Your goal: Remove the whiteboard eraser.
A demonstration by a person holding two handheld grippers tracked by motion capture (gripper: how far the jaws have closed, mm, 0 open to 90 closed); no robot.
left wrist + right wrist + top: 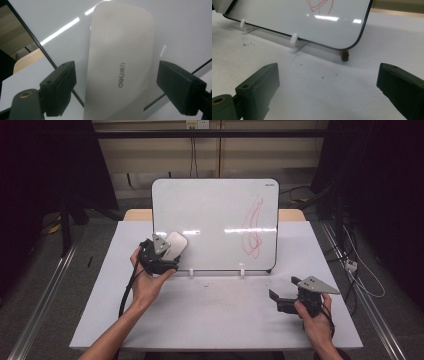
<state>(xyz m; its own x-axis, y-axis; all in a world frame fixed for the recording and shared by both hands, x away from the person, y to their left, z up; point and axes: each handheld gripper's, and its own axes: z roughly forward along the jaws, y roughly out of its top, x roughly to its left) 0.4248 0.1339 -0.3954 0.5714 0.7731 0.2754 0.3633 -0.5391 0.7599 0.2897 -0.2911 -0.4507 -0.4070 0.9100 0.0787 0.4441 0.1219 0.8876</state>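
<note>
The left gripper point(115, 87), spread around the white eraser point(118, 62) without visibly pressing it, should pinch it squarely before wiping the red scribble point(253, 227) at the right of the whiteboard point(210, 215), while the right gripper point(327, 92) rests spread near the table point(220, 315) edge.

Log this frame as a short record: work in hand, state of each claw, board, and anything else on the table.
work: left claw set around a white eraser lying against the whiteboard
left claw: jaws on either side of the eraser, pads not touching it
right claw: open, nothing between the jaws, low over the table
whiteboard: propped upright on white clips, red scribble on its right part
other: small red and black object under the board's corner
</note>
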